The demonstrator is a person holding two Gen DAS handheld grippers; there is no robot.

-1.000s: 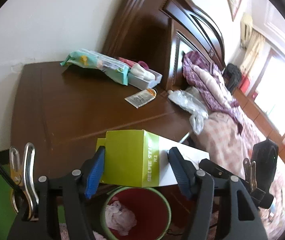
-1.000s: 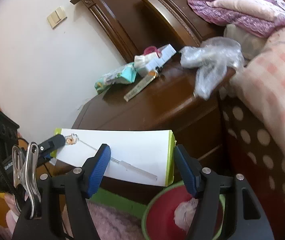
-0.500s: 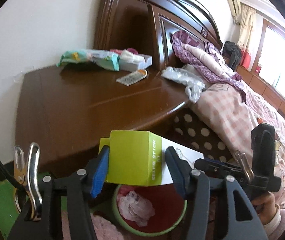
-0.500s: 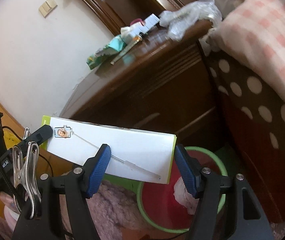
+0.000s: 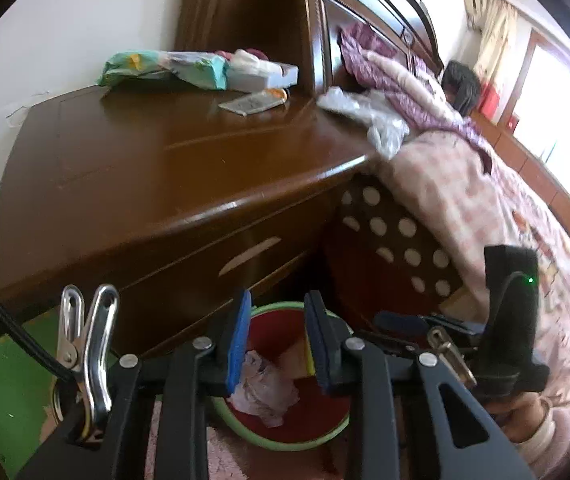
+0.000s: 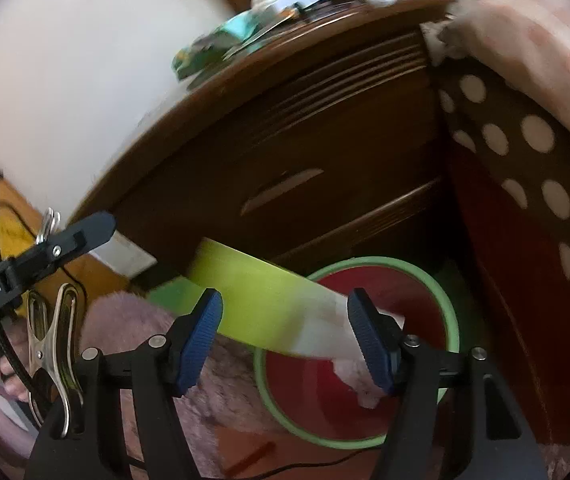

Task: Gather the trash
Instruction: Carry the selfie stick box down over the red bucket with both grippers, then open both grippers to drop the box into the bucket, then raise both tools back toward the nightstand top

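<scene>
A big brown nightstand (image 5: 133, 168) stands by the bed (image 5: 485, 200). A green wipes pack (image 5: 165, 66) lies on top, near the wall (image 5: 65, 20).

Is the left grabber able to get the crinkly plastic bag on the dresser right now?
Probably not right away. The left gripper points down into the bin, while the plastic bag lies on the dresser's far corner by the bed. Nothing blocks the way; it must lift and reach over.
</scene>
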